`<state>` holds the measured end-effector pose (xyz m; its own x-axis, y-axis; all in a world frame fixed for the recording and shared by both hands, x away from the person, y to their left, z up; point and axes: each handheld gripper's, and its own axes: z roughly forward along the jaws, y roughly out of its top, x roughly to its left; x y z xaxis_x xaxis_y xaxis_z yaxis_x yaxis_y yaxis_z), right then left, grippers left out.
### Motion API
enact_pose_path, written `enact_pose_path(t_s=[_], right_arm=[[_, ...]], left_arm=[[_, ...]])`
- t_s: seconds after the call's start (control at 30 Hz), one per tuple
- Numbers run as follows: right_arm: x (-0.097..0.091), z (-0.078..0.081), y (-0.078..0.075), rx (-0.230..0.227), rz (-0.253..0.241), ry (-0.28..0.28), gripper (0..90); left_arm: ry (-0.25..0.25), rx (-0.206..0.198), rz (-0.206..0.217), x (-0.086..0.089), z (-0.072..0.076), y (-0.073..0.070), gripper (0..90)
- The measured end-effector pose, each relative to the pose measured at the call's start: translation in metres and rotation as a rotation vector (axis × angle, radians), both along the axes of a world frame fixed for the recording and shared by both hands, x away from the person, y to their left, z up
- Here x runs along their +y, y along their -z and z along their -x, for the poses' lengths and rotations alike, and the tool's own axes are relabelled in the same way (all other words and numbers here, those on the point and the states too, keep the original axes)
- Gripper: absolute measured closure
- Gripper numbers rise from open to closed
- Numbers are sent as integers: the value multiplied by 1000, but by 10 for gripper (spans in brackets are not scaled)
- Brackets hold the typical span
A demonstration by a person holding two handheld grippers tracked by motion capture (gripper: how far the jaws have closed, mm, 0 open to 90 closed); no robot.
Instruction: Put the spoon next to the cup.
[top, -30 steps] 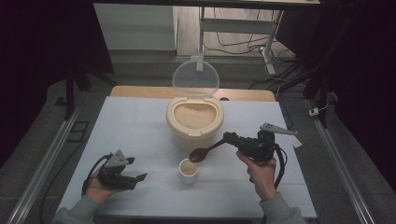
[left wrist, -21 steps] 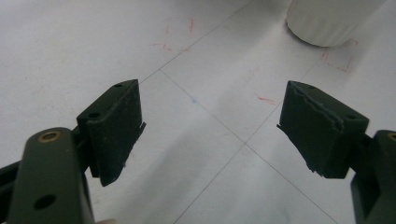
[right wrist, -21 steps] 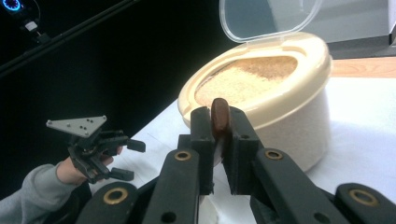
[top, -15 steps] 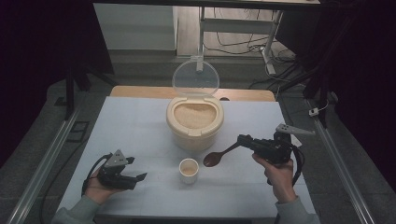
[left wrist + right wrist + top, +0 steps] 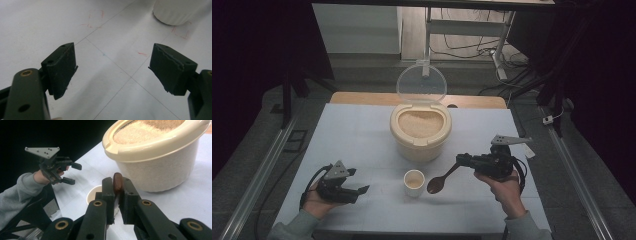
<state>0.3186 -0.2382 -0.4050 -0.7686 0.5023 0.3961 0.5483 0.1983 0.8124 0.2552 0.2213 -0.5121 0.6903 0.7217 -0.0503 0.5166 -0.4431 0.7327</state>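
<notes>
Holding spoon (image 5: 443, 179) by its handle in right gripper (image 5: 463, 160), jaws clamped, bowl low and just beside cup (image 5: 414, 183), right of it. Left gripper (image 5: 360, 190) resting on table (image 5: 357, 130), jaws wide apart, nothing between. Risks: tipping cup with spoon bowl; handle twisting in narrow grip. Open rice container (image 5: 420, 131) near.

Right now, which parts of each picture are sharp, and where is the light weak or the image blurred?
High view: table lit evenly, surroundings nearly black, cup and spoon fairly sharp. Left gripper view: the near black fingers are soft, table lines clearer. Right gripper view: container reasonably sharp, background dark, spoon handle slightly blurred.
</notes>
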Motion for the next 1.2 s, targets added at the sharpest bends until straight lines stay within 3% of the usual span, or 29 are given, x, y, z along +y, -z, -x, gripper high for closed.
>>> enact_pose_path(t_s=[0.43, 0.77, 1.0, 1.2], right_arm=[[24, -7, 8, 76, 97, -104, 826], [45, -17, 23, 137, 185, -166, 824], [55, -35, 33, 151, 191, -138, 792], [57, -42, 47, 91, 219, -65, 732]], left_arm=[[7, 3, -7, -1, 0, 0, 211], [13, 8, -11, -2, -1, 1, 210], [14, 9, -9, -2, -1, 1, 210], [15, 11, -11, -1, -1, 2, 210]])
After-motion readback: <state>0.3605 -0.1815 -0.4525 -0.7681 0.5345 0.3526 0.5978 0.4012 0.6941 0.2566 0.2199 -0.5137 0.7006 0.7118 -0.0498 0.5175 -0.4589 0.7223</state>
